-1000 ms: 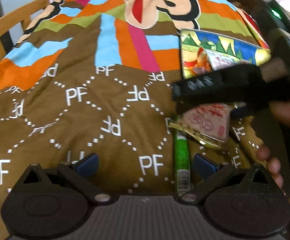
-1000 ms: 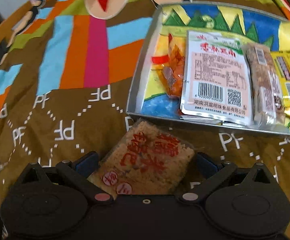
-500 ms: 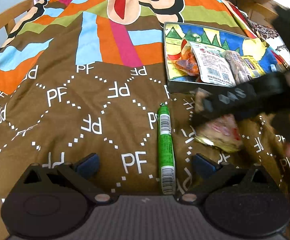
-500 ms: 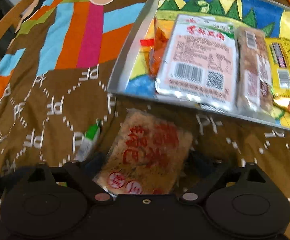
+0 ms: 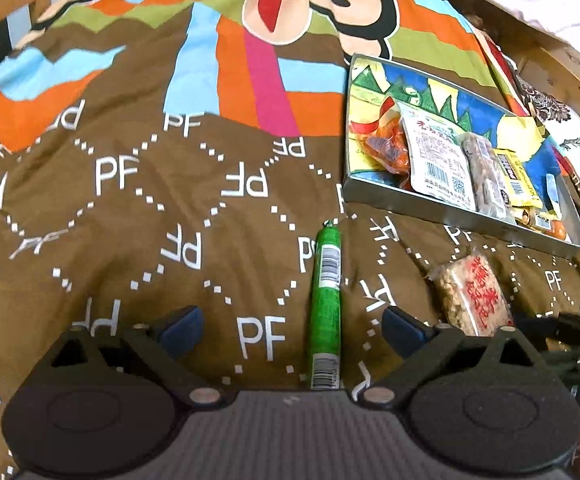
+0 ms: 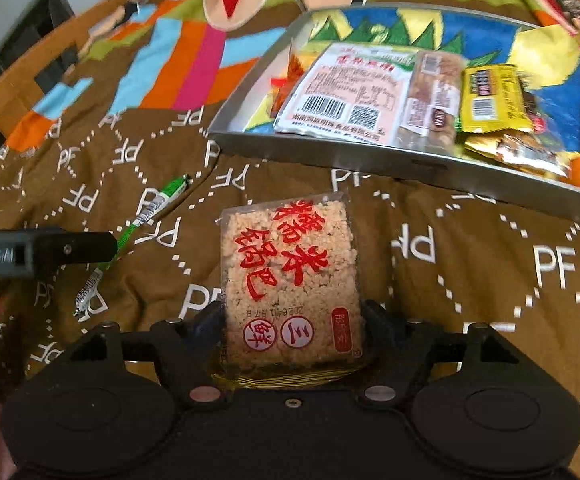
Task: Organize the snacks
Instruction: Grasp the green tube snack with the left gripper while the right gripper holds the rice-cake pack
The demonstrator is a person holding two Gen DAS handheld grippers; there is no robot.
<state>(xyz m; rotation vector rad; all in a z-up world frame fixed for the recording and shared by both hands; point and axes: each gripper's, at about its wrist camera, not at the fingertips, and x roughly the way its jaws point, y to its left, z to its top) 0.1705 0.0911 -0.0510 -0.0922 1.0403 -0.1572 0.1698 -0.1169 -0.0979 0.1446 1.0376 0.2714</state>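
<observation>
My right gripper (image 6: 292, 322) is shut on a clear-wrapped rice cracker with red characters (image 6: 290, 272), held just above the brown bedspread, in front of the metal tray (image 6: 330, 152). The cracker also shows in the left wrist view (image 5: 470, 292). My left gripper (image 5: 294, 324) is open and empty, low over the bedspread. A green sausage stick (image 5: 325, 304) lies between its fingers, nearer the right finger; it also shows in the right wrist view (image 6: 145, 216). The tray (image 5: 450, 220) holds several packets, among them a pink-white one (image 5: 438, 160).
The colourful cartoon bedspread (image 5: 169, 200) covers the whole surface. A wooden bed frame (image 5: 562, 68) runs along the far right edge, with patterned cloth beside the tray. The left gripper's body (image 6: 29, 256) reaches in at the left of the right wrist view.
My right gripper with the rice cracker has drawn back from in front of the left camera to its right edge. My left gripper has moved back, so the whole tray shows.
</observation>
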